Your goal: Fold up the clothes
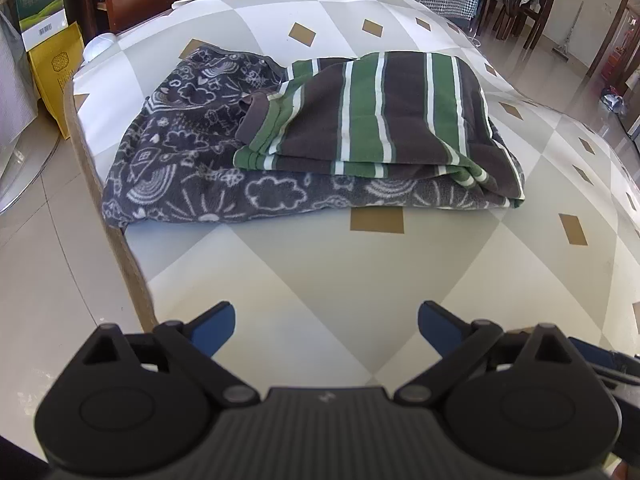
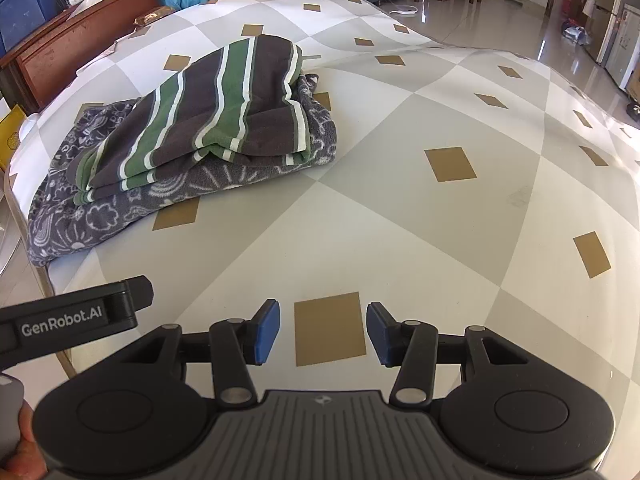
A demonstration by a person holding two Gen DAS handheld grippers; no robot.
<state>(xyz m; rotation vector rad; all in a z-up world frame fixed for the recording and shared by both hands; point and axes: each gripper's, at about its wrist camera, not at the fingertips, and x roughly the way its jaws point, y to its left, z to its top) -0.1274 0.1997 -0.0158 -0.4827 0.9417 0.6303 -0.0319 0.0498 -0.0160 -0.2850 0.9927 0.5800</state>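
Left wrist view: left gripper (image 1: 326, 326), jaws spread wide, nothing between them, hanging over the bare near part of the table (image 1: 320, 272). Right wrist view: right gripper (image 2: 323, 332), jaws part-way apart, also empty, above a tan rectangle of the checked tablecloth (image 2: 420, 220); the arm of the other gripper crosses the lower left corner. Item one: striped garment (image 1: 376, 116), green, brown and white, folded into a flat packet. Item two: patterned grey garment (image 1: 192, 160), folded beneath it, its left part reaching the table's edge. Both lie well apart from either gripper, toward the far left of the table. Progress, as judged: both pieces look folded and stacked; no loose clothing shows on the table, so little or nothing seems left. Left view alone shows the stack's overhanging corner, floor and yellow boxes (image 1: 52, 76); right view alone shows the long bare right half of the table.
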